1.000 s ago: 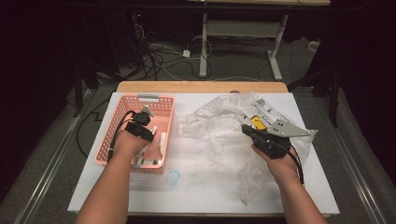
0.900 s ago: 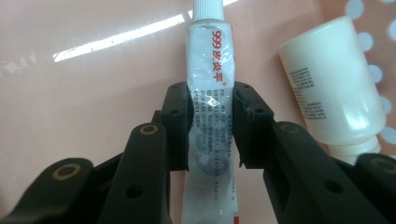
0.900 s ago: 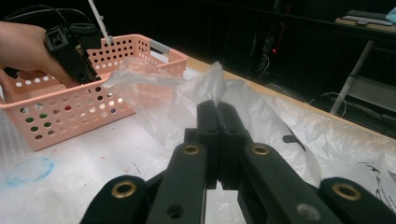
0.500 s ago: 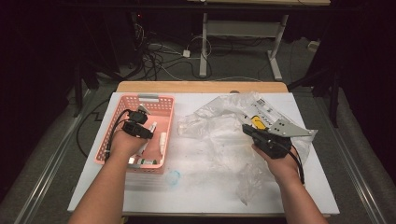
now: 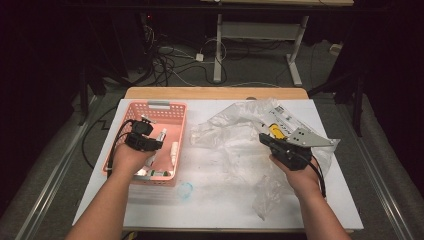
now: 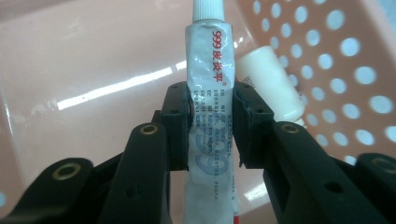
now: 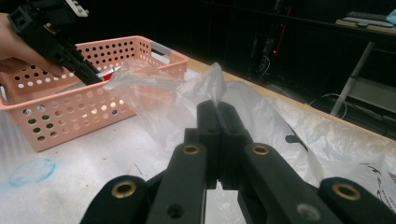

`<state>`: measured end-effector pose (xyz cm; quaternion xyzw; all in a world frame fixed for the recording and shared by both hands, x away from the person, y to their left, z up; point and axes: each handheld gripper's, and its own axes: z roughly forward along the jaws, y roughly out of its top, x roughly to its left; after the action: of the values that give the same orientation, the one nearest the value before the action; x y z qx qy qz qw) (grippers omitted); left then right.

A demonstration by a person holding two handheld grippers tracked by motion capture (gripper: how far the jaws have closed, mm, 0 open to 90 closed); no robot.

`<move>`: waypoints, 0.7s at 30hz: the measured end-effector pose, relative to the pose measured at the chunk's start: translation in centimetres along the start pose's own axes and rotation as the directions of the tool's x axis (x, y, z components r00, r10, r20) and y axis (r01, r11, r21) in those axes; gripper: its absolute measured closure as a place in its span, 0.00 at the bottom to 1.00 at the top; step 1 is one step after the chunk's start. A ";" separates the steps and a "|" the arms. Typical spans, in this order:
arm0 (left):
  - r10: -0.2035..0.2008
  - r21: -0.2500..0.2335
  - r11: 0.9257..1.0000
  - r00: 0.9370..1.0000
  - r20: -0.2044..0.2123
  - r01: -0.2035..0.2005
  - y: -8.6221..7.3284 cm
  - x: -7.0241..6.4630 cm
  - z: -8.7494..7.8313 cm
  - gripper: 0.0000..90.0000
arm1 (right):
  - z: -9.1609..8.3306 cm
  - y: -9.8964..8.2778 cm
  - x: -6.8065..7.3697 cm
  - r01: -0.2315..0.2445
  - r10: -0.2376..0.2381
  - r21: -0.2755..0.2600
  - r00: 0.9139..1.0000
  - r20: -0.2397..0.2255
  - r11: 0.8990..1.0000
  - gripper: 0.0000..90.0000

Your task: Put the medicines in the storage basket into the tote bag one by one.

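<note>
In the left gripper view my left gripper (image 6: 211, 107) is shut on a white ointment tube (image 6: 208, 84) with red "999" print and a white cap, held just above the floor of the pink basket (image 6: 93, 56). A small white bottle (image 6: 271, 84) lies beside it against the perforated wall. From above, the left gripper (image 5: 150, 145) hangs inside the basket (image 5: 150, 106). My right gripper (image 5: 265, 140) hovers over crumpled clear plastic bags (image 5: 235, 130). Its jaws (image 7: 217, 112) are shut, and I see nothing between them.
Other small tubes and bottles (image 5: 173, 149) lie in the basket. A yellow item (image 5: 275, 131) sits under the plastic, beside printed packaging (image 5: 282, 116). A blue scribbled circle (image 5: 186, 190) marks the white tabletop near the front. Beyond the table, cables cover the floor.
My left hand has drifted slightly left and nearer within the basket, still holding the tube. The right gripper has stayed almost still.
</note>
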<state>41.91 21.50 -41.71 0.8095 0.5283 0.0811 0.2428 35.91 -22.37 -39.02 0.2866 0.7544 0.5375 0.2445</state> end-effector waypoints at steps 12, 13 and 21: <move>0.016 -0.160 0.987 0.999 0.035 -0.010 -2.0 -0.7 -2.3 0.75 | -0.1 0.0 0.1 0.000 0.000 0.000 1.000 0.002 1.000 1.00; 0.016 -0.170 0.985 0.999 0.039 -0.009 -2.2 -0.7 -2.4 0.75 | -0.1 0.0 0.1 0.000 0.000 0.000 1.000 0.000 1.000 1.00; 0.035 -0.252 0.967 0.999 0.023 -0.028 -3.7 -1.4 -3.1 0.75 | 0.0 0.0 0.2 0.006 -0.006 0.003 1.000 0.002 1.000 1.00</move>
<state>37.14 22.41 -40.58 0.7816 0.4974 0.1401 0.3493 35.77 -22.26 -39.05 0.2849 0.7559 0.5355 0.2465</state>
